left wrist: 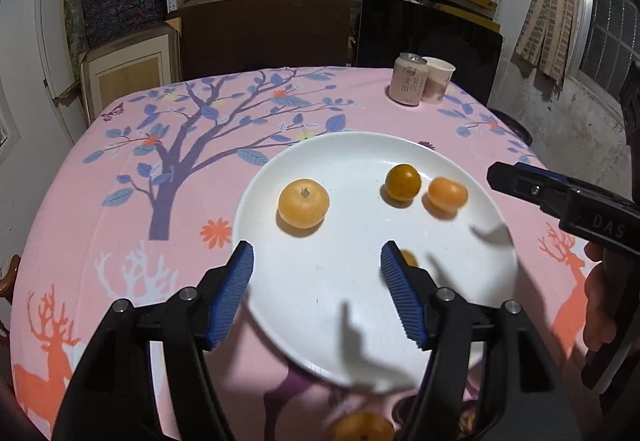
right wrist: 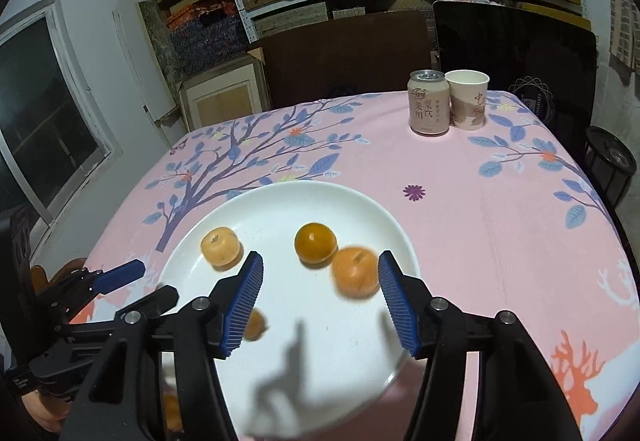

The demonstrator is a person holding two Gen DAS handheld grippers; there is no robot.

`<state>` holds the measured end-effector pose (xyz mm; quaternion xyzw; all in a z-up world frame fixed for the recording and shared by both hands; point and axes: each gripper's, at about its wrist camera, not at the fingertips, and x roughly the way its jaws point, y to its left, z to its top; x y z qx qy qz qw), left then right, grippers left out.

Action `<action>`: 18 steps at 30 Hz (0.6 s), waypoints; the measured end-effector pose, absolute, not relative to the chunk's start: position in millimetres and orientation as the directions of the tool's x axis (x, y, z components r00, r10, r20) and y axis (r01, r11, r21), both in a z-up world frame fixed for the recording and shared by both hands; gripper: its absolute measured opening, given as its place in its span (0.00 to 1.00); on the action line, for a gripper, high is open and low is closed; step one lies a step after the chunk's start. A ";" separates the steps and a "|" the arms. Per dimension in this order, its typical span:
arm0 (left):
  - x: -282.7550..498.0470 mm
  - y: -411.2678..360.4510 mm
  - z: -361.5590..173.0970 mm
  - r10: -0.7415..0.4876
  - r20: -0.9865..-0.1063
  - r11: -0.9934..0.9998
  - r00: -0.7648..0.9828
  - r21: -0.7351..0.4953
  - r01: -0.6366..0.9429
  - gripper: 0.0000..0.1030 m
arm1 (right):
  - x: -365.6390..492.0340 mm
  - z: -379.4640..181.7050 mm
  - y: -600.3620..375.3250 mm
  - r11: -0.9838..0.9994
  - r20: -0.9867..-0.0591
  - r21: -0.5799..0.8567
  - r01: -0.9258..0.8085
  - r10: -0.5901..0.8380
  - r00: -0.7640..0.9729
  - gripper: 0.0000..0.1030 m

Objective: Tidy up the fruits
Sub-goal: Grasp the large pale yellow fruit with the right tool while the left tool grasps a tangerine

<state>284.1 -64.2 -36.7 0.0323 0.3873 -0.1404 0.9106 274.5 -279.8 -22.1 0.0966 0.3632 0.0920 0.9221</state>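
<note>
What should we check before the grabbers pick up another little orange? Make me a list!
1. Left gripper open with nothing between its pads: ok.
2. Right gripper open and not pressing on anything: ok.
3. Fruits at rest on the white plate: not ok; the blurred orange fruit looks like it is rolling, while the pale orange fruit and dark orange fruit look sharp and settled.
4. All fruit on the plate: not ok; one fruit sits off the plate's near edge.
5. Can and paper cup upright and far from the plate: ok.
</note>
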 end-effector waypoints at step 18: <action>68.7 -1.9 -77.6 -0.290 -0.706 0.948 0.646 -0.117 0.297 0.91 | 19.5 -61.6 -209.1 0.915 -0.687 0.106 -0.390 0.351 0.637 0.59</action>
